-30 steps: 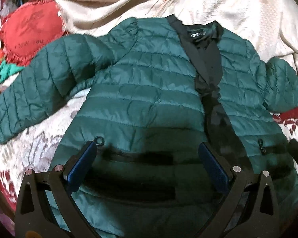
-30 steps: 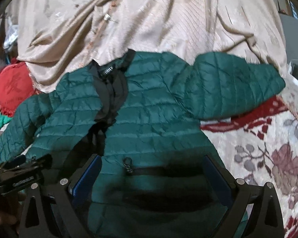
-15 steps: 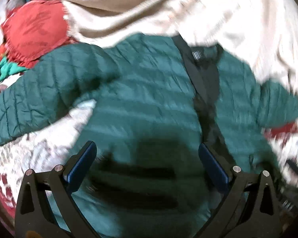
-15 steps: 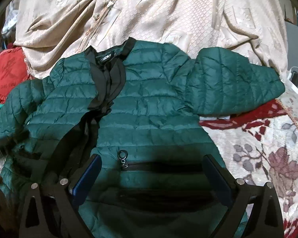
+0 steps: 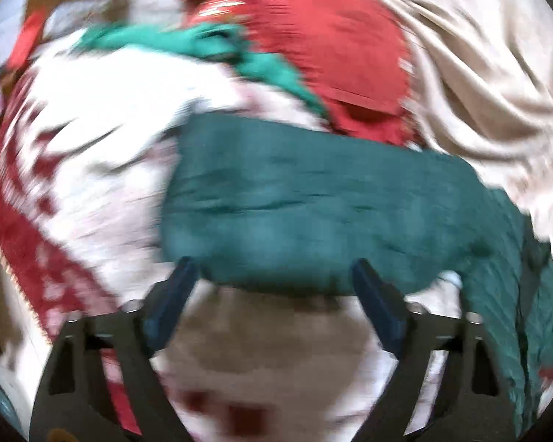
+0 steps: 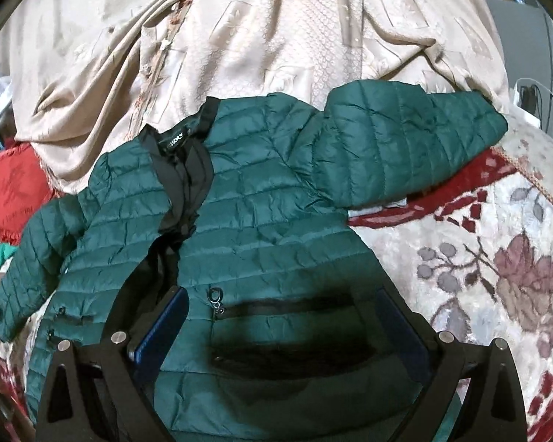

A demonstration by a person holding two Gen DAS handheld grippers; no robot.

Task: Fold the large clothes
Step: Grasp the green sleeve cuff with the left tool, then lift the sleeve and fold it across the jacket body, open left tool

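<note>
Jacket (image 6: 269,221), dark green and quilted with black collar trim, lies spread front-up on a floral bedspread (image 6: 497,276), filling the middle of the right wrist frame. Its hem and zip pocket sit between the wide-open, empty jaws of the right gripper (image 6: 280,331). In the blurred left wrist view, one sleeve (image 5: 313,213) crosses the centre just beyond the left gripper (image 5: 276,294), whose jaws also stand apart, holding nothing.

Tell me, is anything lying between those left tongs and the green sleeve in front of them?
Nothing visible does. The left tongs are open, with the green puffer jacket's sleeve just beyond their tips and only the floral blanket underneath. The view is blurred, so contact can't be judged.
</note>
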